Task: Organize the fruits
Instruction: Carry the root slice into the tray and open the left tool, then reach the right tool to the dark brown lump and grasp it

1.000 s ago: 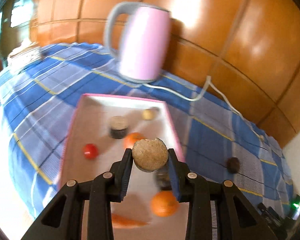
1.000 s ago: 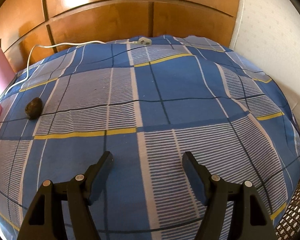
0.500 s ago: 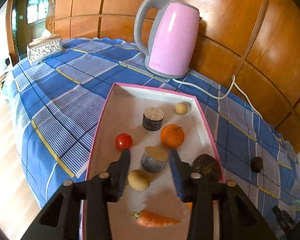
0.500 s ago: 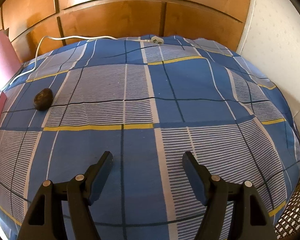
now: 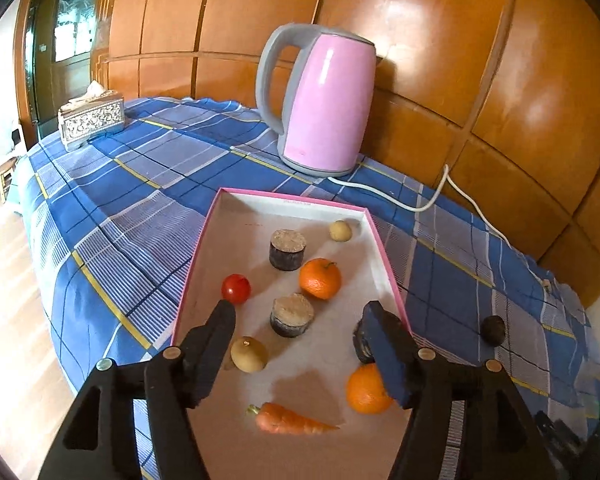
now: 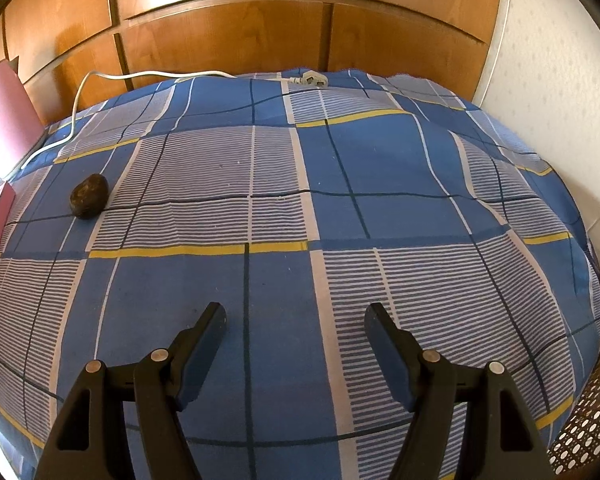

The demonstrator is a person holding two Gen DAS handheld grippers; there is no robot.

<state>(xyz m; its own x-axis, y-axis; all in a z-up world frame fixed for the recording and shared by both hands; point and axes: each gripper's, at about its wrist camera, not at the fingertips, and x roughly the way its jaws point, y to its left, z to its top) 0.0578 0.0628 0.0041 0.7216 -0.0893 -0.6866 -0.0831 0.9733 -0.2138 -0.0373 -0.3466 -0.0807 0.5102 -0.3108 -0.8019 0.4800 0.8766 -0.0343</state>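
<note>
A pink-rimmed tray (image 5: 288, 197) lies on the blue checked cloth. In it are two dark cylinders with tan tops (image 5: 291, 315) (image 5: 287, 249), two oranges (image 5: 320, 278) (image 5: 367, 389), a red tomato (image 5: 236, 288), a carrot (image 5: 290, 420), two pale yellowish fruits (image 5: 249, 354) (image 5: 340, 231) and a dark lump (image 5: 362, 344) partly hidden by my finger. My left gripper (image 5: 300, 316) is open and empty above the tray. A dark brown fruit (image 6: 89, 195) lies on the cloth right of the tray, also in the left wrist view (image 5: 493, 330). My right gripper (image 6: 294, 320) is open and empty over the cloth.
A pink kettle (image 5: 324, 104) stands behind the tray with its white cord (image 5: 432, 200) trailing right to a plug (image 6: 314, 79). A silver tissue box (image 5: 91, 120) sits far left. Wooden panels back the table. A white wall (image 6: 560, 80) is at the right.
My left gripper has let go of the tan-topped cylinder, which now stands in the tray, and its jaws have opened wide and drawn back. The right gripper has shifted slightly and stays open.
</note>
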